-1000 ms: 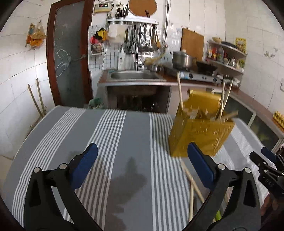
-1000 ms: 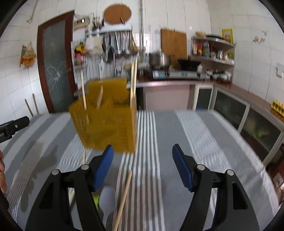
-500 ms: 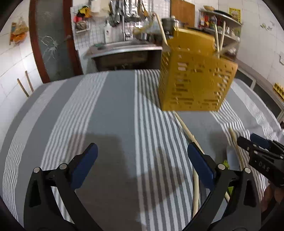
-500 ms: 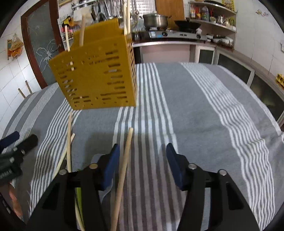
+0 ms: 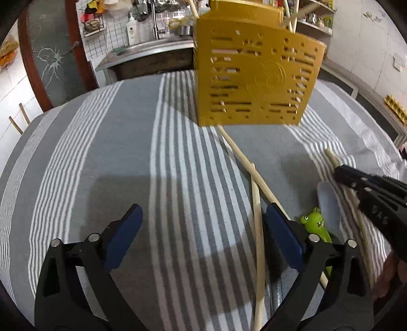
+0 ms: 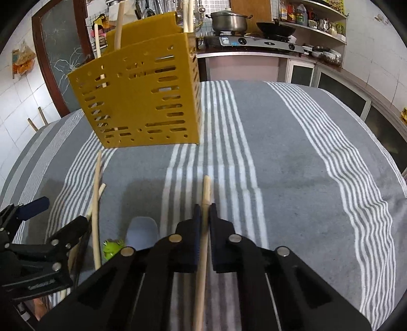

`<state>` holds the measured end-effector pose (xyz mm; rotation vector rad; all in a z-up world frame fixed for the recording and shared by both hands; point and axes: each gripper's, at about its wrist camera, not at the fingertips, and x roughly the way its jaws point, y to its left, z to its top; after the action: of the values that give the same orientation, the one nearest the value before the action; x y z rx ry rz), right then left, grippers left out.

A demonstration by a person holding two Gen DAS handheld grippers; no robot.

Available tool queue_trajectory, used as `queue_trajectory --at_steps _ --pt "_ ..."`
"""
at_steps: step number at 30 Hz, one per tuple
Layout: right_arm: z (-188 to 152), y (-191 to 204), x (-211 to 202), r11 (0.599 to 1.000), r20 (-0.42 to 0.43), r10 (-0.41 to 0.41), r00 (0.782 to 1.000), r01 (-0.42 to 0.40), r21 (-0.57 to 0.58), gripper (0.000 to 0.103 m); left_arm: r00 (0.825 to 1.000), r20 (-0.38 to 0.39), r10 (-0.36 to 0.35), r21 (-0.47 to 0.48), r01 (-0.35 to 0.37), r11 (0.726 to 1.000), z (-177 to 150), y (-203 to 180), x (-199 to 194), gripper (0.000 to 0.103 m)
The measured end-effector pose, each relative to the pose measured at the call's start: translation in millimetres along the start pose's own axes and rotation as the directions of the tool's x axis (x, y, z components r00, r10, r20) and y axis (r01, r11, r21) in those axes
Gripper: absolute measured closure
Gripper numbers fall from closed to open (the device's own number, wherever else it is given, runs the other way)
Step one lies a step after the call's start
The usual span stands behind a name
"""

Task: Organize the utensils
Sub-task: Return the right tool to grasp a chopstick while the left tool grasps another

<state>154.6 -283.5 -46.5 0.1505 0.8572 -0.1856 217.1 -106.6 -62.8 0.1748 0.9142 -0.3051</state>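
A yellow slotted utensil holder (image 5: 254, 79) (image 6: 142, 99) stands on the striped cloth with several wooden sticks in it. My right gripper (image 6: 204, 211) is shut on a wooden stick (image 6: 205, 193) lying on the cloth. My left gripper (image 5: 201, 221) is open and empty, low over the cloth. Two crossed wooden sticks (image 5: 255, 203) (image 6: 96, 198) lie by its right finger. A white spoon with a green frog handle (image 5: 314, 221) (image 6: 113, 248) lies between the grippers.
The grey striped tablecloth (image 6: 305, 152) covers the table. Behind are a sink counter (image 5: 152, 48), a stove with a pot (image 6: 229, 20), shelves and a dark door (image 6: 58, 58). The right gripper also shows in the left wrist view (image 5: 368, 193).
Both grippers have come down and forward toward the cloth and the holder. My right gripper has closed from open onto the wooden stick. The left gripper stays open.
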Motion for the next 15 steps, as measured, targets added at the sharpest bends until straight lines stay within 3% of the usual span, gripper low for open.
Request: queue_trajectory --at_steps 15 --pt "-4 -16 -1 1.000 -0.009 0.008 1.000 -0.008 0.023 0.096 0.999 -0.033 0.003 -0.007 -0.003 1.000 18 -9 13 0.036"
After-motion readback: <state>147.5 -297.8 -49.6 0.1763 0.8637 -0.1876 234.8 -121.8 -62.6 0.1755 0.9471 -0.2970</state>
